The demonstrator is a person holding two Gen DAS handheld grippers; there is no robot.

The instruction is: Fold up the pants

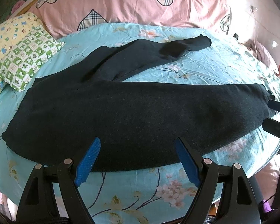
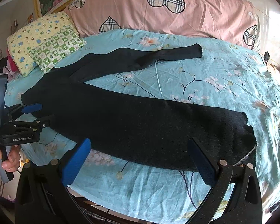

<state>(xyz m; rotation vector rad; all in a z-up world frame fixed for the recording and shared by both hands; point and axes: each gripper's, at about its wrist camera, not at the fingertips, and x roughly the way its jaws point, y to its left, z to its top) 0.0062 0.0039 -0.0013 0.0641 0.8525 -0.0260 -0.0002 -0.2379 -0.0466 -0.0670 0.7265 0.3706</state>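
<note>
ideally, with the dark pants [image 1: 121, 115] spread flat on the bed [image 2: 205, 78], legs splayed apart, the near leg's edge should be pinched by both the left gripper [image 1: 138, 149] and right gripper [image 2: 140, 155], jaws now spread, and carried over onto the far leg.

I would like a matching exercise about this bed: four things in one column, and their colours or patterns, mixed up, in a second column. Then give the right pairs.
Things:
1. pants
2. sheet
3. small pillow
4. long pillow

Looks:
A. pink with plaid hearts
B. green and white checks
C. plain dark
D. light blue with flowers

Pairs: 1-C, 2-D, 3-B, 4-A
</note>
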